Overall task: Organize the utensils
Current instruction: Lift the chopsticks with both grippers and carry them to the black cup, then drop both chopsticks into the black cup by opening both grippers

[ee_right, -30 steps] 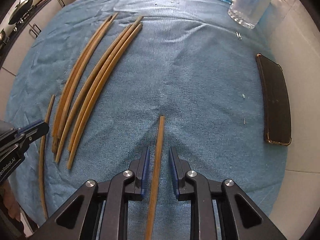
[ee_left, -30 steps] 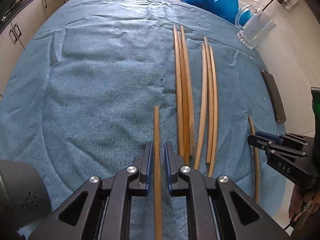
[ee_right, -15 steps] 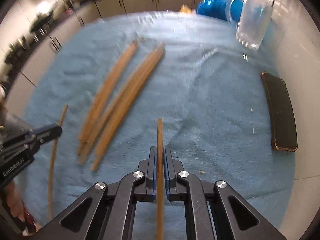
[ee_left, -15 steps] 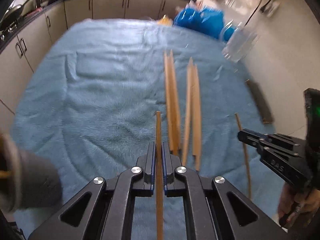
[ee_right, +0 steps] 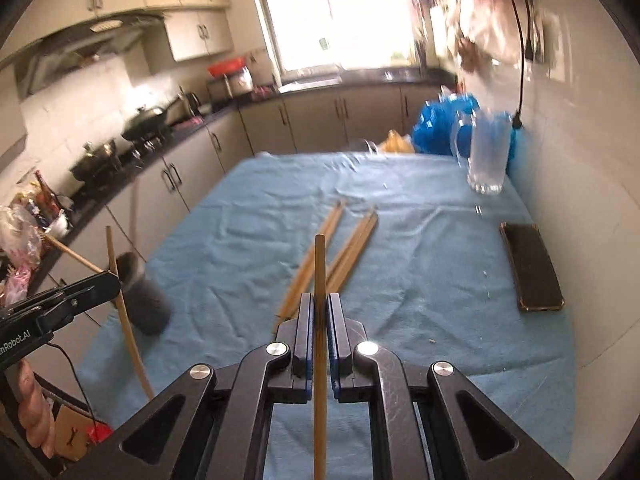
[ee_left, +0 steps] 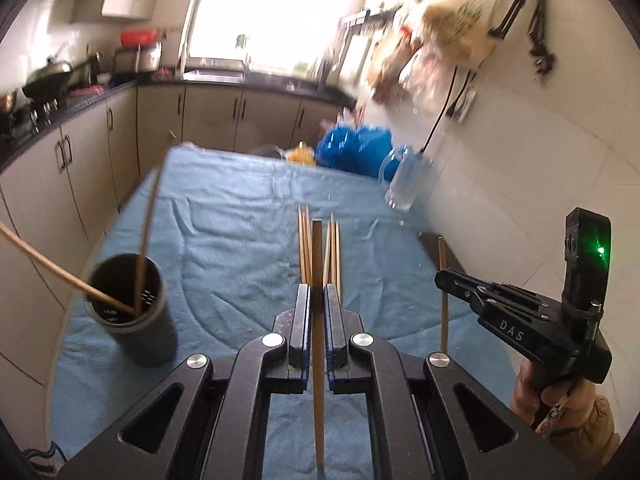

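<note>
A blue cloth (ee_left: 240, 216) covers the kitchen table. Each claw, left (ee_left: 316, 304) and right (ee_right: 319, 312), is clamped on one chopstick (ee_left: 317, 264) (ee_right: 319, 264) pointing far.

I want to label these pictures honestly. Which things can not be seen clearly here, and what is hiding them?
- Lower end of the left chopstick: left wrist view, cut off by the bottom edge.
- Bottom of the dark cup: both views, its own wall hides how deep the sticks sit.
- Loose chopsticks on the cloth: near ends hidden behind the right gripper; exact count unclear.
- Glass mug and hanging bags: blurred by motion.
</note>
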Action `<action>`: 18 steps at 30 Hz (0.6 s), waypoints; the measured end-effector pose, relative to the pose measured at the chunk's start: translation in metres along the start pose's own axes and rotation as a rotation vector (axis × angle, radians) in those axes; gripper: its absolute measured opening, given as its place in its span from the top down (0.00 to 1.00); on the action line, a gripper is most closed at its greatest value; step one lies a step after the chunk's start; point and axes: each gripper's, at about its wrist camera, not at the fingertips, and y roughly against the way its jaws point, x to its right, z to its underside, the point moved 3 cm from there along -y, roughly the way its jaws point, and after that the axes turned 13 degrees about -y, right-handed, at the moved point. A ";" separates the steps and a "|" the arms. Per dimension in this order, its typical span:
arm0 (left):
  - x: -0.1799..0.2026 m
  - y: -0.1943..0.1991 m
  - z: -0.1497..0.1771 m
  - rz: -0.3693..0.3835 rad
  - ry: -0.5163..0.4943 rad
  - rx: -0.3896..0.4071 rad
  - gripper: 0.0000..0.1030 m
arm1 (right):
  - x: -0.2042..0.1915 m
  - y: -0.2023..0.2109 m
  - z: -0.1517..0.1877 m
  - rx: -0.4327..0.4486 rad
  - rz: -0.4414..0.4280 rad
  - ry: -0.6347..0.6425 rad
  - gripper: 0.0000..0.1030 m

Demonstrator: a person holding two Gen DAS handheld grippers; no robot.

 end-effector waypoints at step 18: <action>-0.080 0.125 -0.035 -0.174 0.085 0.239 0.95 | -0.125 0.046 -0.034 0.242 -0.266 0.022 0.94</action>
